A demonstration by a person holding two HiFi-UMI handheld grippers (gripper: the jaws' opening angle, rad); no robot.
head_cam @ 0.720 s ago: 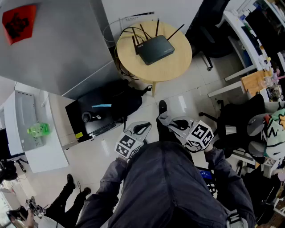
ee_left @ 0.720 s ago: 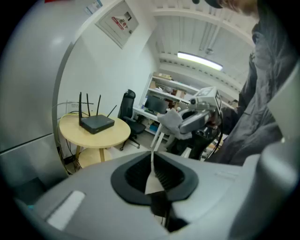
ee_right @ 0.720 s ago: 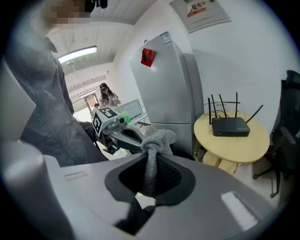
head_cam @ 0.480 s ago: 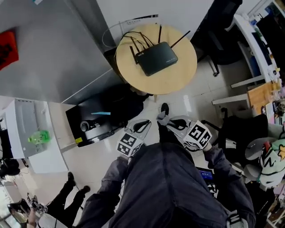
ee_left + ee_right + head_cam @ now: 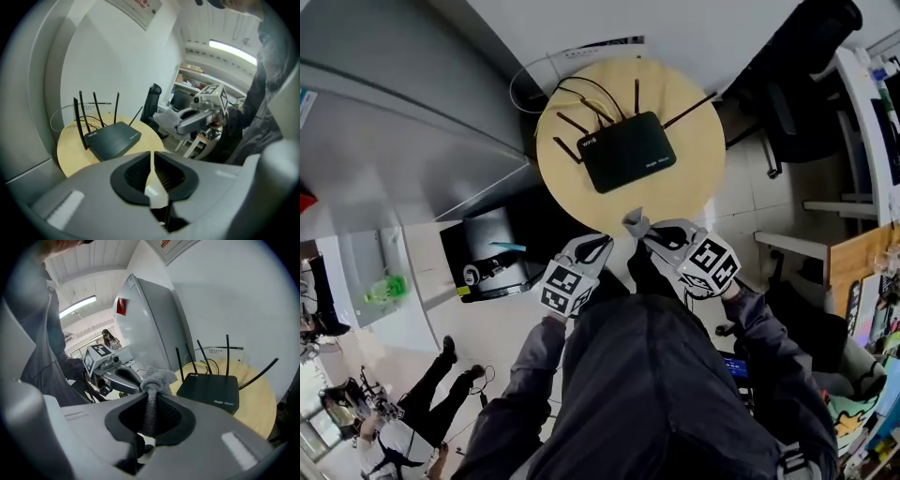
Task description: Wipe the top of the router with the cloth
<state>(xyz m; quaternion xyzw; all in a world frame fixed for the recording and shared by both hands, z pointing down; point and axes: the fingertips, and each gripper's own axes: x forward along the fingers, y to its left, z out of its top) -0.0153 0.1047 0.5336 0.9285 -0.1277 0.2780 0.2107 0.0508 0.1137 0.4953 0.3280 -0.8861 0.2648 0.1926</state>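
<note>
A black router [image 5: 627, 151] with several antennas lies on the round wooden table [image 5: 684, 192]; it also shows in the left gripper view [image 5: 114, 139] and the right gripper view [image 5: 209, 391]. My right gripper [image 5: 634, 228] is shut on a grey cloth [image 5: 153, 389], whose bunched end [image 5: 635, 224] hangs over the table's near edge. My left gripper [image 5: 602, 247] is shut with nothing between its jaws, just short of the table and left of the right gripper.
Cables [image 5: 546, 70] trail off the table's far side toward the wall. A grey cabinet [image 5: 403, 122] stands to the left, a black box [image 5: 487, 253] sits on the floor beside the table, and black chairs [image 5: 787, 75] stand to the right. A person [image 5: 403, 431] stands at lower left.
The table and router have come nearer and more central in the head view. Both grippers have moved forward, so the cloth now reaches the table's near edge.
</note>
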